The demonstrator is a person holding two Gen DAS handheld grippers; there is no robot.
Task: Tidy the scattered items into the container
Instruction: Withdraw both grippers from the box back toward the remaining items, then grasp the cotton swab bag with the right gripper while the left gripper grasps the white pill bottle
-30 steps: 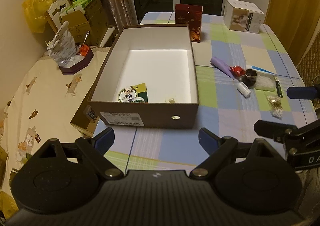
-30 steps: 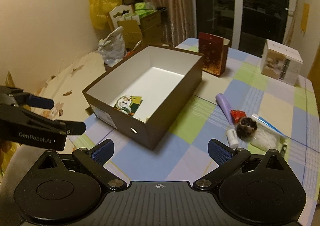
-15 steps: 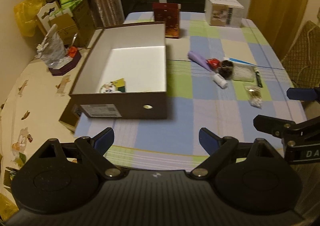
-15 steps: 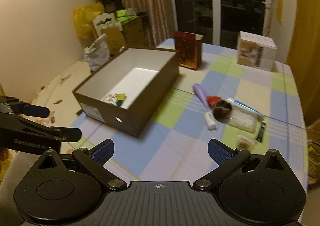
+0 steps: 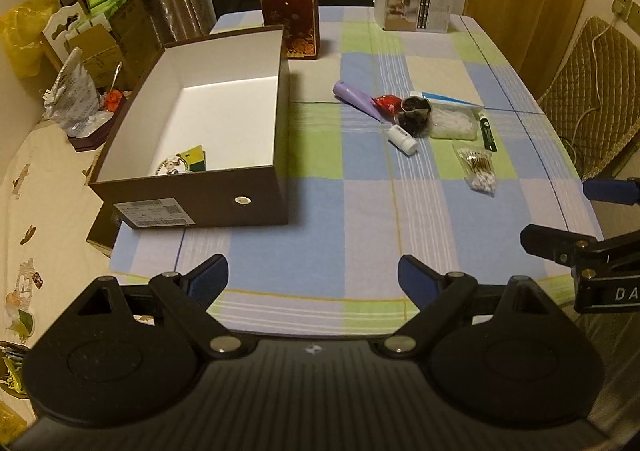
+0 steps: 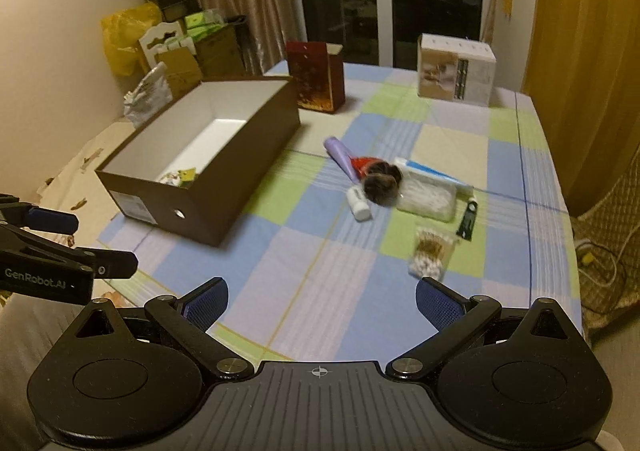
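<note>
**Both grippers held wide and empty at the near table edge**

The left gripper [image 5: 312,275] hangs over the near edge of the checked blue-and-green tablecloth [image 5: 360,219], its blue-padded fingers spread wide with nothing between them; the right gripper [image 6: 322,299] is likewise spread and empty. Ahead and to the left of the left gripper stands the open brown cardboard box with white inside [image 5: 200,203]; its near wall hides most of the floor, and only a round printed card beside a green-and-yellow packet [image 5: 182,163] shows. Ahead of the right gripper lies the scattered cluster: a lilac tube [image 6: 340,155], a small white bottle [image 6: 359,204], a dark furry ball [image 6: 382,183] hiding part of a red wrapper [image 6: 360,163], a clear plastic pouch [image 6: 428,197], a thin black-and-green tube [image 6: 467,219], and nearest, blurred, a bag of cotton swabs [image 6: 430,255]; labels are unreadable.
</note>
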